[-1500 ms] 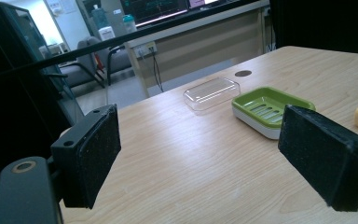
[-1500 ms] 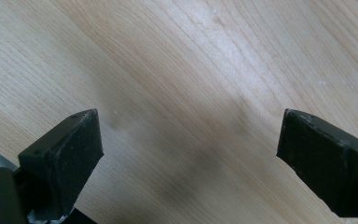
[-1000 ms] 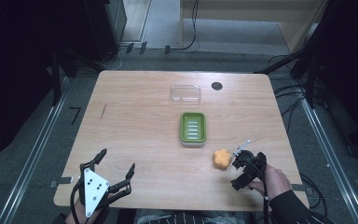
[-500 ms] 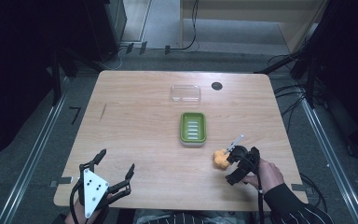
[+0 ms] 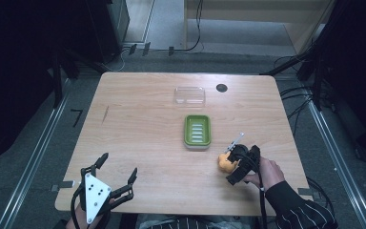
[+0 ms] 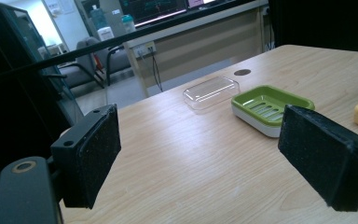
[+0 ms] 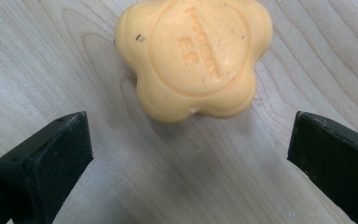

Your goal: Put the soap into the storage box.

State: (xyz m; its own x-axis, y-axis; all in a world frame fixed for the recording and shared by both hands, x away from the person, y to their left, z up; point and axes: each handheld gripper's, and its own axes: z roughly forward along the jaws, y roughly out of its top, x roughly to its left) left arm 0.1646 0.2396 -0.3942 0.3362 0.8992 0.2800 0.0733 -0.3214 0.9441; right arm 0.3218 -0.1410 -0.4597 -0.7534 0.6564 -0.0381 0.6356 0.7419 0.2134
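High view: the orange flower-shaped soap (image 5: 226, 162) sits on the tabletop (image 5: 143, 119) near the right front edge, right at the tips of the right gripper (image 5: 232, 161). The left gripper (image 5: 116, 179) hovers at the near left, jaws spread.

Left gripper view: nothing between its jaws; green soap dish (image 6: 270, 107) farther off.

Right gripper view: jaws have just been opening, soap just beyond them, not gripped.

Orange soap (image 7: 193, 58), green ribbed dish (image 5: 197, 130), clear lid (image 5: 189, 95), pale wood-grain table (image 5: 138, 124).
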